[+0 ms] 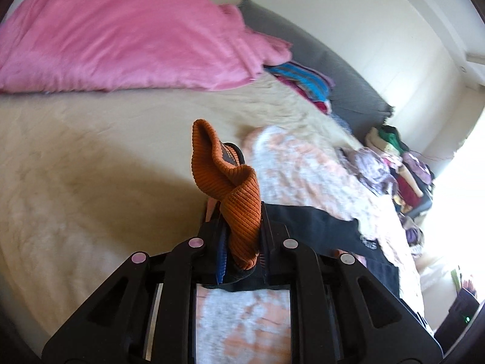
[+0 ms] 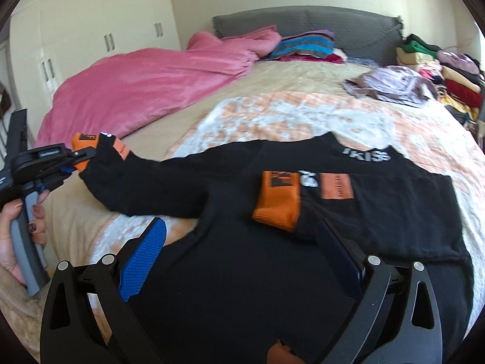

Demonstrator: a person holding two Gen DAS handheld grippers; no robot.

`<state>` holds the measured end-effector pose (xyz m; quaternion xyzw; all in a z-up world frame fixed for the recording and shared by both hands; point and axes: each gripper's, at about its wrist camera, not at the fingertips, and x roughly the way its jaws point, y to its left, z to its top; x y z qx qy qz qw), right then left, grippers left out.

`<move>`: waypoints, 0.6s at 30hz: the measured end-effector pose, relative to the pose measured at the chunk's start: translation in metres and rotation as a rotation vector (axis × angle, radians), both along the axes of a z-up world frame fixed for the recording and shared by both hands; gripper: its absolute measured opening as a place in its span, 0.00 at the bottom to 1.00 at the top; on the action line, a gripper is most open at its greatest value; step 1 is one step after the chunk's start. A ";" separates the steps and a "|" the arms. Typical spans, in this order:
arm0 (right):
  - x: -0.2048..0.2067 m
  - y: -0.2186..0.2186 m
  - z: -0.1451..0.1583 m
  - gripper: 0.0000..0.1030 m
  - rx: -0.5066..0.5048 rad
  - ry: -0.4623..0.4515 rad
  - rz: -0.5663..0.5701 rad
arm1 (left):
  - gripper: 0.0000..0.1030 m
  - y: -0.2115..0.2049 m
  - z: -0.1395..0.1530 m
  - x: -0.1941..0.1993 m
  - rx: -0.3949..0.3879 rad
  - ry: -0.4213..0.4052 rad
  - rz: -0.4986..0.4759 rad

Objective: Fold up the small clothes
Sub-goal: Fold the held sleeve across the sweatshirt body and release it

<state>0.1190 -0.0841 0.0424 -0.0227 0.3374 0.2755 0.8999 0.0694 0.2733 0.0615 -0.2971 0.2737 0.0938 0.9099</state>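
Observation:
A black sweater (image 2: 242, 273) with orange cuffs lies spread on a tie-dye blanket (image 2: 291, 115) on the bed. My left gripper (image 1: 241, 212) is shut on the orange ribbed cuff (image 1: 225, 176) of one sleeve and holds it up off the bed. The right wrist view shows that gripper (image 2: 78, 157) at the far left with the sleeve (image 2: 145, 182) stretched out to it. The other sleeve's orange cuff (image 2: 277, 203) lies folded over the sweater's chest. My right gripper (image 2: 241, 230) hovers open above the sweater's lower body, nothing between its blue pads (image 2: 145, 261).
A pink duvet (image 2: 136, 88) is heaped on the bed's left side. Striped folded items (image 2: 303, 45) lie by the grey headboard (image 2: 318, 24). A lilac garment (image 2: 391, 85) and a pile of clothes (image 2: 448, 69) sit at the right. White wardrobes (image 2: 91, 30) stand behind.

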 end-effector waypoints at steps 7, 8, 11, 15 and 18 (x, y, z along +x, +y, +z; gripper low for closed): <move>0.002 -0.040 0.007 0.96 0.038 0.003 -0.093 | 0.09 -0.035 0.015 0.016 0.002 -0.031 -0.108; 0.002 -0.046 0.008 0.96 0.035 0.000 -0.109 | 0.09 -0.038 0.015 0.018 0.002 -0.032 -0.122; 0.003 -0.059 0.011 0.96 0.017 0.000 -0.158 | 0.09 -0.052 0.020 0.024 0.010 -0.040 -0.164; 0.004 -0.077 0.013 0.96 0.028 0.006 -0.201 | 0.09 -0.073 0.027 0.032 0.014 -0.051 -0.231; 0.004 -0.088 0.013 0.96 0.030 0.005 -0.230 | 0.09 -0.088 0.032 0.037 0.027 -0.055 -0.275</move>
